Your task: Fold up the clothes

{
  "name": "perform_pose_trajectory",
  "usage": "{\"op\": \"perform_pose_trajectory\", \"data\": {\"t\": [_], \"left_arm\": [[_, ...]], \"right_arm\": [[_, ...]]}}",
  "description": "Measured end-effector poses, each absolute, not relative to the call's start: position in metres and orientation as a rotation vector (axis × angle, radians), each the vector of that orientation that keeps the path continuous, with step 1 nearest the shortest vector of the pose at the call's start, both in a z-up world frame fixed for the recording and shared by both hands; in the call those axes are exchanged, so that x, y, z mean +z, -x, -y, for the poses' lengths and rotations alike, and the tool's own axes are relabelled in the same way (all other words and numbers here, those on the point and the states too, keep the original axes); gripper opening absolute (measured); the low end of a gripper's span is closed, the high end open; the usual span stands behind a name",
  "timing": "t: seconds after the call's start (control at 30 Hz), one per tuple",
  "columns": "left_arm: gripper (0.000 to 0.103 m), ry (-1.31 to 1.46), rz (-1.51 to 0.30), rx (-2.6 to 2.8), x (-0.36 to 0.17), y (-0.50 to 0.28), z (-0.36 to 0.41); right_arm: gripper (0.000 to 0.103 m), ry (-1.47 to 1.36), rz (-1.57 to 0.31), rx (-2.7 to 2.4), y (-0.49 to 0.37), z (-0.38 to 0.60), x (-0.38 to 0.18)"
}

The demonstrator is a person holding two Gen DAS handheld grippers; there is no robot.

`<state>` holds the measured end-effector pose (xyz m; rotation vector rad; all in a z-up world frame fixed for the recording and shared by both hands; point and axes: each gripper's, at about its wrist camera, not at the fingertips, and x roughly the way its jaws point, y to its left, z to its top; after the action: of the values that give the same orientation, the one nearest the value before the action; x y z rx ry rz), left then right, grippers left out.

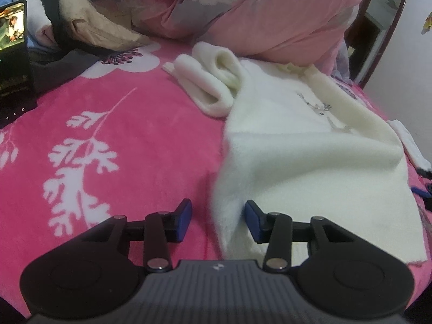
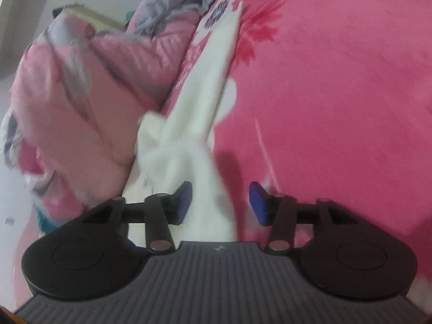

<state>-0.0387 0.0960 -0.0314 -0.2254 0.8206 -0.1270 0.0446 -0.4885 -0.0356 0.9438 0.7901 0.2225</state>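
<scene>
White fleece top (image 1: pixel 310 145) spreads lengthwise ahead-right of the gaping, empty left gripper (image 1: pixel 218 221); right gripper (image 2: pixel 220 202) straddles its hem, unclenched.

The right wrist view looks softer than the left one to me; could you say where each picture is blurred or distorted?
Right wrist view: motion blur smears the white garment and pink quilt. Left wrist view: mostly sharp, only the white garment's near edge smeared; fisheye bends the bedspread at the borders.
</scene>
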Motion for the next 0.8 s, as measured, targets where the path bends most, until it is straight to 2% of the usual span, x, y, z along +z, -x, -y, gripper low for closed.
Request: {"op": "perform_pose_trajectory", "data": {"t": [0.13, 0.2, 0.33, 0.47, 0.53, 0.57, 0.6, 0.67, 0.8], "left_arm": [[0.041, 0.213, -0.819, -0.129, -0.031, 0.041, -0.092], [0.034, 0.214, -0.821, -0.129, -0.03, 0.043, -0.091], [0.032, 0.217, -0.836, -0.125, -0.029, 0.046, -0.09], [0.033, 0.219, -0.849, -0.126, -0.028, 0.053, -0.088], [0.032, 0.221, -0.854, -0.129, -0.027, 0.057, -0.087], [0.031, 0.214, -0.853, -0.125, -0.027, 0.058, -0.085], [0.024, 0.206, -0.853, -0.12, -0.027, 0.06, -0.083], [0.01, 0.193, -0.849, -0.111, -0.026, 0.063, -0.078], [0.007, 0.196, -0.847, -0.126, -0.019, 0.072, -0.073]], "right_arm": [[0.048, -0.824, -0.903, 0.323, -0.008, 0.453, -0.036], [0.048, -0.705, -0.915, 0.339, 0.008, 0.429, -0.033], [0.044, -0.45, -0.881, 0.319, 0.031, 0.389, -0.022], [0.034, -0.417, -0.888, 0.332, 0.039, 0.383, -0.018], [0.022, -0.44, -0.895, 0.326, 0.036, 0.388, -0.02], [0.012, -0.453, -0.894, 0.326, 0.034, 0.389, -0.022], [0.009, -0.467, -0.893, 0.327, 0.033, 0.389, -0.024], [0.007, -0.484, -0.885, 0.328, 0.032, 0.389, -0.026], [0.006, -0.514, -0.837, 0.344, 0.04, 0.394, -0.014]]}}
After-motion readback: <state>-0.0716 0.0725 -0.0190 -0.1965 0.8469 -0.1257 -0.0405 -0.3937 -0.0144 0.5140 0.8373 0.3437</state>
